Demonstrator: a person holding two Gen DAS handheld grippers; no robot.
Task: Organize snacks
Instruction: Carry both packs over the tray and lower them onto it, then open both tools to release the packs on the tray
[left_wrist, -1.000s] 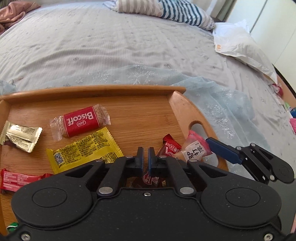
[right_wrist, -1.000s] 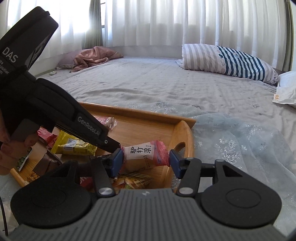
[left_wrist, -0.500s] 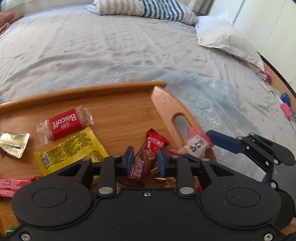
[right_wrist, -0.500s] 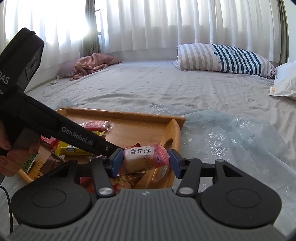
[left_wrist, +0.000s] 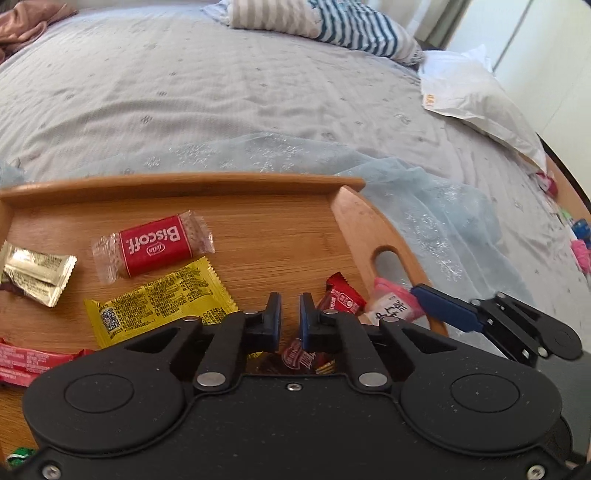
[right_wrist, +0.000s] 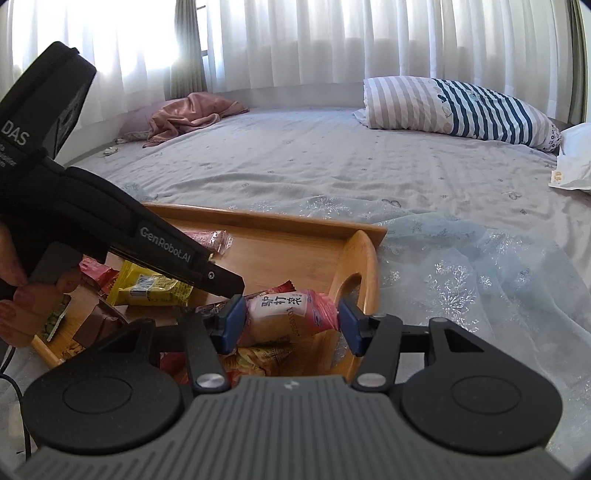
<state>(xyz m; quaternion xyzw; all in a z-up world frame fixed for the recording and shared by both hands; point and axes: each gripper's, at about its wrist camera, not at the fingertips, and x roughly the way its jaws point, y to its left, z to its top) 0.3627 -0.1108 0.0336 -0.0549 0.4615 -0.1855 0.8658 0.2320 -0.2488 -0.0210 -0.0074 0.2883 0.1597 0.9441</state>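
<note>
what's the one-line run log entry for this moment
left gripper: shut, empty | right gripper: shut on pink-white snack packet | wooden tray: snacks scattered

- The shallow bamboo tray (left_wrist: 236, 184) sits on the sheer pale-blue snowflake cloth (left_wrist: 436, 206), which is spread on the grey bed (left_wrist: 221, 92).
- In the left wrist view, the red Biscoff biscuit packet (left_wrist: 153, 245) lies mid-tray, the yellow sachet (left_wrist: 159, 306) just below it, and the gold foil packets (left_wrist: 35, 271) at the far left.
- The pink-and-white snack packet (left_wrist: 393, 308) lies by the tray's handle cutout (left_wrist: 388, 260).
- The striped pillow (left_wrist: 332, 22) lies at the upper right.
</note>
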